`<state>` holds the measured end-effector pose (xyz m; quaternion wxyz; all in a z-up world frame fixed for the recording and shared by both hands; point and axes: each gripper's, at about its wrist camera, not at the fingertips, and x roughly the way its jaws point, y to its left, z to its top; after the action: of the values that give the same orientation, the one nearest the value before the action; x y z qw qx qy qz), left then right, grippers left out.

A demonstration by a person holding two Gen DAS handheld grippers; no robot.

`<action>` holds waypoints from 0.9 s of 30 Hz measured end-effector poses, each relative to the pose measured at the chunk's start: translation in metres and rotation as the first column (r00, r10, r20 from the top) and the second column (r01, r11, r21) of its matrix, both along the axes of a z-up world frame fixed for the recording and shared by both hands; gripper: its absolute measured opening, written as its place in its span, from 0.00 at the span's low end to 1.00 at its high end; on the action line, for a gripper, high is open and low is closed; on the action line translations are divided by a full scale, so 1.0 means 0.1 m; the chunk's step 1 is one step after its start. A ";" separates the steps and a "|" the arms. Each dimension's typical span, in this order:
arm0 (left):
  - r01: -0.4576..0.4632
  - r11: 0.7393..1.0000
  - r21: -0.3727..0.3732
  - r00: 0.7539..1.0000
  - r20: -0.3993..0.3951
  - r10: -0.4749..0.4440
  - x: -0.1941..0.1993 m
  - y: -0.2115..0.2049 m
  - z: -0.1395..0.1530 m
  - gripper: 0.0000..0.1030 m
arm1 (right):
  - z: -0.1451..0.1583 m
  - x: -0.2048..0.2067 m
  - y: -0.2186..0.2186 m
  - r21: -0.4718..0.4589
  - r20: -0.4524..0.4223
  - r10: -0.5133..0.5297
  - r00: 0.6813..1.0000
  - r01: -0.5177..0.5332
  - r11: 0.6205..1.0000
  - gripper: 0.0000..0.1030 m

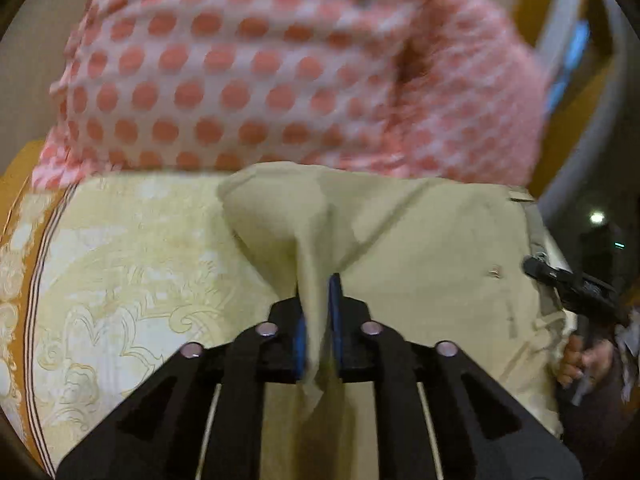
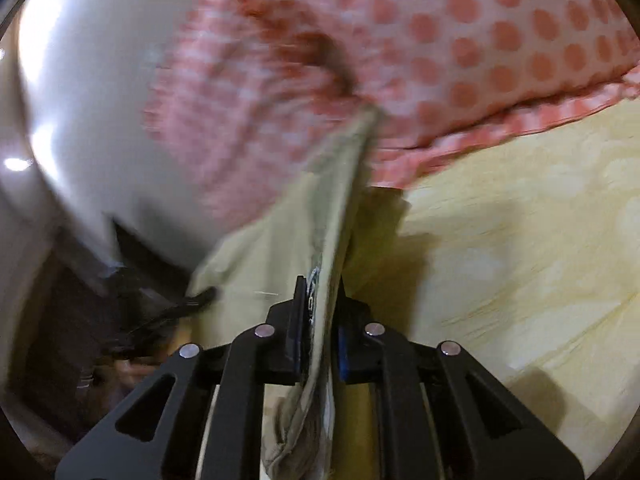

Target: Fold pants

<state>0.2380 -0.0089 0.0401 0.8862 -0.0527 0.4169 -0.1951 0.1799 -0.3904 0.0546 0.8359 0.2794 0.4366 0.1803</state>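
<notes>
Beige pants (image 1: 432, 248) lie on a yellow patterned bedspread (image 1: 132, 264). My left gripper (image 1: 319, 292) is shut on a pinched fold of the pants fabric, which rises in a cone from the cloth. My right gripper (image 2: 320, 296) is shut on the thick waistband edge of the pants (image 2: 324, 216), held up off the bedspread (image 2: 520, 240). The right gripper also shows in the left wrist view (image 1: 576, 288) at the pants' right edge, with the hand that holds it.
A pink pillow with orange dots (image 1: 260, 72) lies just beyond the pants; it also shows in the right wrist view (image 2: 460, 40). A white curved bed frame (image 2: 80, 100) and dark floor area lie to the left of the right gripper.
</notes>
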 end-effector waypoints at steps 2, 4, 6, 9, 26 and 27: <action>-0.029 0.999 0.013 1.000 -0.007 0.029 0.00 0.03 -0.02 0.24 | -0.06 0.00 -0.04 -0.078 -0.069 -0.032 0.997 0.026 0.997 0.31; -0.078 0.996 0.049 0.994 0.082 0.073 -0.19 0.10 0.11 0.24 | 0.08 -0.17 -0.09 -0.086 0.013 -0.062 0.998 0.063 0.994 0.32; -0.063 0.998 0.010 0.988 0.139 0.061 -0.39 0.16 0.24 0.33 | 0.25 -0.32 -0.01 -0.048 0.103 -0.008 0.995 0.013 0.999 0.46; 0.040 0.993 -0.107 0.995 0.094 -0.030 -0.51 0.08 0.25 0.46 | 0.27 -0.38 0.23 -0.003 0.099 0.094 0.991 -0.094 0.996 0.68; -0.122 0.978 0.168 0.989 0.097 0.107 -1.91 0.05 -0.15 0.95 | 0.09 -1.60 0.94 -0.313 0.116 0.023 0.993 0.015 0.950 0.93; -0.138 0.972 0.190 0.988 0.089 0.123 -1.97 0.03 -0.22 0.96 | 0.05 -1.63 0.98 -0.324 0.115 0.016 0.993 0.023 0.946 0.93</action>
<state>0.0414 -0.0059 0.0179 0.9134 0.0146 0.3953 -0.0963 0.0172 -0.2920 0.0597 0.8948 0.1277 0.4104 0.1204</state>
